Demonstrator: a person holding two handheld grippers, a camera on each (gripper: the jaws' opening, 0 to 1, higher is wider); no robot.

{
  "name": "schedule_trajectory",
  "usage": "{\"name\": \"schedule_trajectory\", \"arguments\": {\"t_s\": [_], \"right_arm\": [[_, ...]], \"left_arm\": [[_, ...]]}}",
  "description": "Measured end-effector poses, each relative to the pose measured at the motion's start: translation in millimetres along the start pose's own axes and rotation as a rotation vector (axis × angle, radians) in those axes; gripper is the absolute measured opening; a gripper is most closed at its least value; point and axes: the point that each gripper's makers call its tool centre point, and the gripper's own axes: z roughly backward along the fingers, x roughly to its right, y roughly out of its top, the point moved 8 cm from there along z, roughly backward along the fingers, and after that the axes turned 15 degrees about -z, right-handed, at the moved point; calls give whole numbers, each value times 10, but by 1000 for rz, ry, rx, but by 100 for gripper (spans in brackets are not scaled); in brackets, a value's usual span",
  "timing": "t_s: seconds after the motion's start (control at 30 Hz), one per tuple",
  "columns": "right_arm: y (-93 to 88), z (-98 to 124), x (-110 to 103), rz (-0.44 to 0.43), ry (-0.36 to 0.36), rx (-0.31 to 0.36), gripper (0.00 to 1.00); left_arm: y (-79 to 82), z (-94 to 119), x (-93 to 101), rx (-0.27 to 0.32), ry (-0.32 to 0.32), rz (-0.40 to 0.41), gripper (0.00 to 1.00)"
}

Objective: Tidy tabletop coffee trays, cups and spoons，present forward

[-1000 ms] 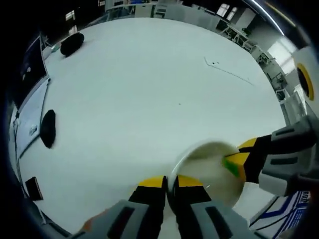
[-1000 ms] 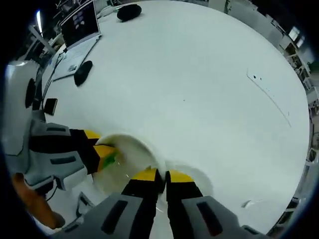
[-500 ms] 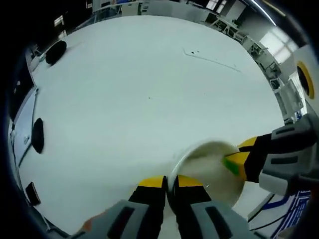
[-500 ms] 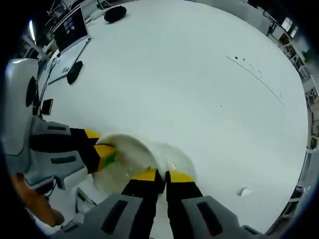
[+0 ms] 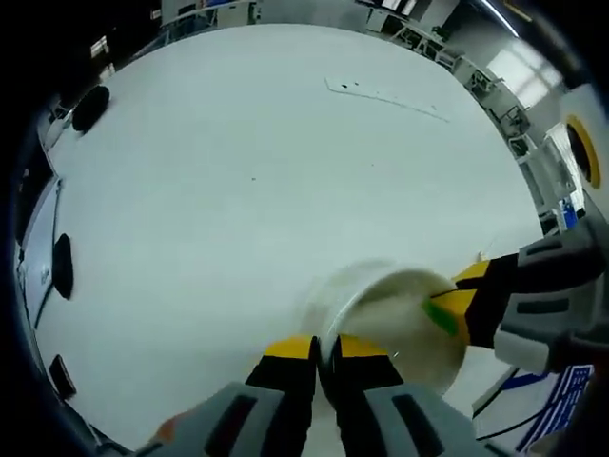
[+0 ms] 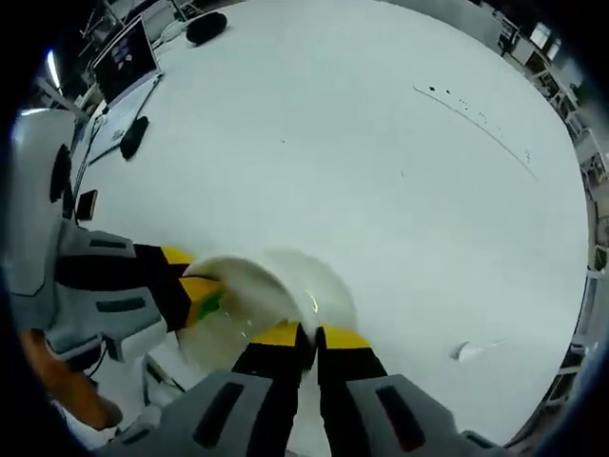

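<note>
A: Just above the yellow jaw tips of the left gripper (image 5: 324,348) sits a white cup (image 5: 392,319), its rim caught between the two jaws, which stand nearly together with only the thin wall of the cup between them.

B: And the right gripper (image 6: 304,335)?

A: Much the same. In the right gripper view its jaws are pinched narrow on the near rim of the same cup (image 6: 262,305), and the cup's open mouth spreads up and to the left of the tips.

B: So both hold one cup?

A: Yes, at different spots on the rim. In the left gripper view the right gripper (image 5: 455,309) comes in from the right, its yellow and green tip on the cup's far-right edge. In the right gripper view the left gripper (image 6: 198,293) comes in from the left and meets the rim there.

B: What lies past the cup?

A: A broad white table (image 5: 285,171) stretches ahead of both grippers. Well ahead and left of the right gripper stands a laptop (image 6: 124,67), with a dark mouse (image 6: 133,136) just before it and a dark rounded thing (image 6: 206,28) further off. To the right of the right gripper, near the table edge, lies a small white object (image 6: 468,351); I cannot tell what it is.
</note>
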Motion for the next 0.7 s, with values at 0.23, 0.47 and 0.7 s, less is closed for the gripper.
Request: {"name": "schedule_trajectory", "arguments": {"t_s": [0.23, 0.47, 0.7], "right_arm": [[80, -89, 59, -8, 10, -8, 7], [41, -157, 121, -18, 10, -21, 7], [71, -242, 165, -29, 23, -31, 7]], "left_arm": [[-5, -63, 20, -18, 0, -12, 9], [-43, -124, 78, -35, 0, -26, 9], [-25, -187, 87, -50, 8, -39, 9]]}}
